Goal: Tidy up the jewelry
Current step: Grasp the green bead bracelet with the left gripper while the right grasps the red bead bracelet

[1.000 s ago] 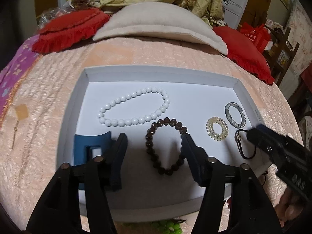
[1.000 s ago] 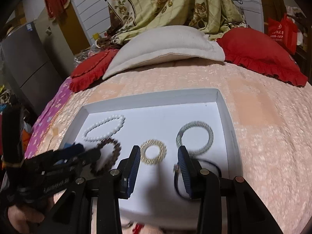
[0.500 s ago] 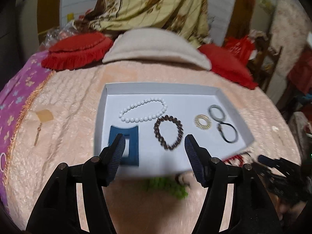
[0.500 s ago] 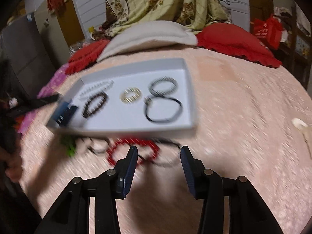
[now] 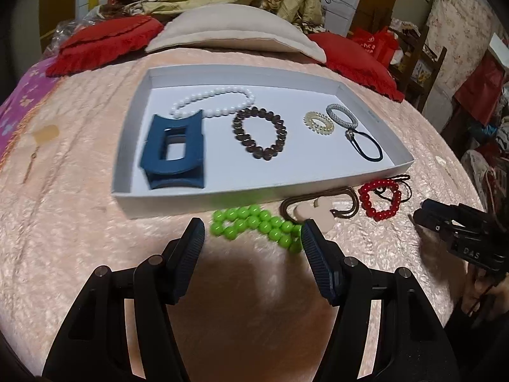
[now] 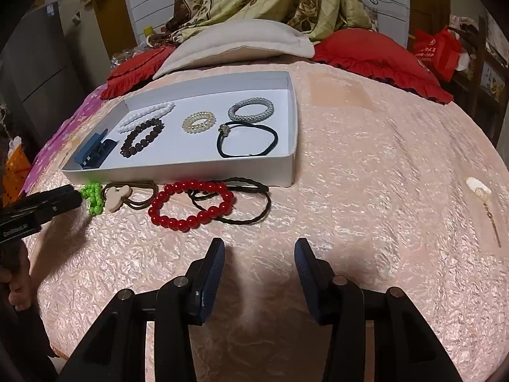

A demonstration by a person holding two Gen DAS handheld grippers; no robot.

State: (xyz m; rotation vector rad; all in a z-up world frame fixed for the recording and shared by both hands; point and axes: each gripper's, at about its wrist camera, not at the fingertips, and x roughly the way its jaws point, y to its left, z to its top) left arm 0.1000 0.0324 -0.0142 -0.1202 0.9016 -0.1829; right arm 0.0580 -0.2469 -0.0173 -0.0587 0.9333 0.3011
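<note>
A white tray (image 5: pixel 197 195) (image 6: pixel 280 168) on the bed holds a blue hair claw (image 5: pixel 173 152), a white bead bracelet (image 5: pixel 213 98), a brown bead bracelet (image 5: pixel 259 133), a coil hair tie (image 5: pixel 318 122), a grey braided band (image 6: pixel 251 108) and a black hair tie (image 6: pixel 246 141). In front of the tray lie a green bead bracelet (image 5: pixel 254 226), a beige charm on brown cord (image 5: pixel 313 208), a red bead bracelet (image 6: pixel 191 205) and a dark twisted hair tie (image 6: pixel 254 203). My left gripper (image 5: pixel 249 238) is open, just short of the green beads. My right gripper (image 6: pixel 259 254) is open and empty, short of the red bracelet.
Red cushions (image 6: pixel 378 54) and a beige pillow (image 5: pixel 235 31) lie behind the tray. A small pale hair stick (image 6: pixel 482 197) lies on the bedspread at right, a yellowish one (image 5: pixel 41 140) at left. Bedspread stretches right of the tray.
Both grippers have pulled back from over the tray toward the near side of the bed. The loose pieces in front of the tray have come into view. Both stay open.
</note>
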